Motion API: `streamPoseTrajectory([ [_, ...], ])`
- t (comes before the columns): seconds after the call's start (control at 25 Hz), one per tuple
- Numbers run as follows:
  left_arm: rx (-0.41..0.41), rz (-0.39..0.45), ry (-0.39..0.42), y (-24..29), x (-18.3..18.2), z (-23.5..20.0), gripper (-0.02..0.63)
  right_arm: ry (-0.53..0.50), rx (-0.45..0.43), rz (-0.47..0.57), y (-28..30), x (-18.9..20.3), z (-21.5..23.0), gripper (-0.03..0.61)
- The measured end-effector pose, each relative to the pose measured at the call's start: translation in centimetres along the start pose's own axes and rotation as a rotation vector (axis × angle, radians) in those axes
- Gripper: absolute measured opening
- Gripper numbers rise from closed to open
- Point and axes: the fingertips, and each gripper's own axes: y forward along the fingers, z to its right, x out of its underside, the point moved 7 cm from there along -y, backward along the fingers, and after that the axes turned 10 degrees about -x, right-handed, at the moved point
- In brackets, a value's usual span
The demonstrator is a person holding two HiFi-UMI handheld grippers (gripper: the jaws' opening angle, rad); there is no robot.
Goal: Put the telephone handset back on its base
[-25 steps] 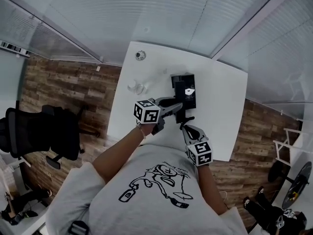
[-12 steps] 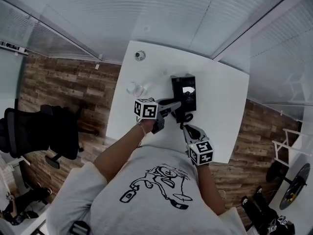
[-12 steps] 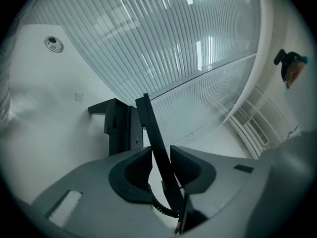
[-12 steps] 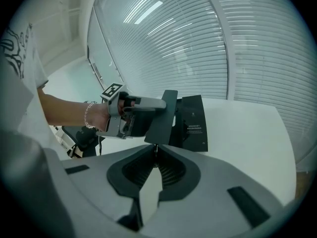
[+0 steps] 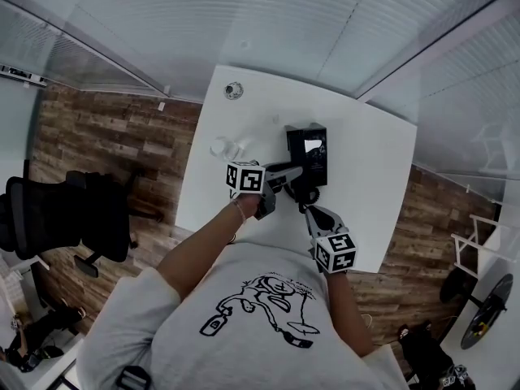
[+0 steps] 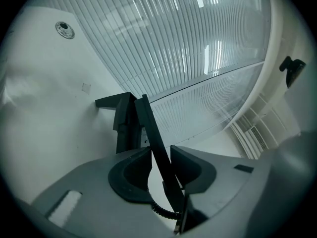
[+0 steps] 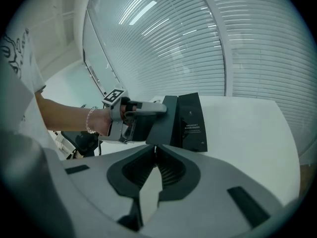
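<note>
The left gripper (image 6: 161,155) pinches the telephone handset (image 6: 154,133) edge-on between its jaws, with the coiled cord (image 6: 163,213) below them. In the last second it has carried the handset a little toward the far edge of the worktop (image 5: 370,185), up against the left side of the base (image 5: 315,140) near the worktop's middle. I judge that only lowering and releasing remain. The right gripper (image 7: 155,150) waits nearer the front edge, its jaws pressed together and empty.
</note>
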Motion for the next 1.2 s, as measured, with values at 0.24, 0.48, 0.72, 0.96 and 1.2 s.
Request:
streamPoseTrajectory([
  [0.24,-0.016,-0.011,-0.021,0.4,0.3,-0.7,0.121,0.013,-0.003,0.001,0.2,0.0,0.0,0.015],
  [0.48,-0.096,-0.025,0.023,0.3,0.5,-0.7,0.123,0.027,-0.001,0.012,0.2,0.1,0.2,0.015],
  [0.72,-0.217,0.006,0.070,-0.2,0.7,0.1,0.130,0.032,-0.002,0.017,0.6,0.1,0.0,0.015],
  [0.96,-0.312,0.028,0.143,-0.4,0.5,0.4,0.141,0.066,0.001,0.030,1.1,0.2,0.4,0.015],
  [1.2,-0.356,0.020,0.179,-0.2,0.2,0.3,0.141,0.091,0.003,0.028,1.9,0.5,1.2,0.015],
])
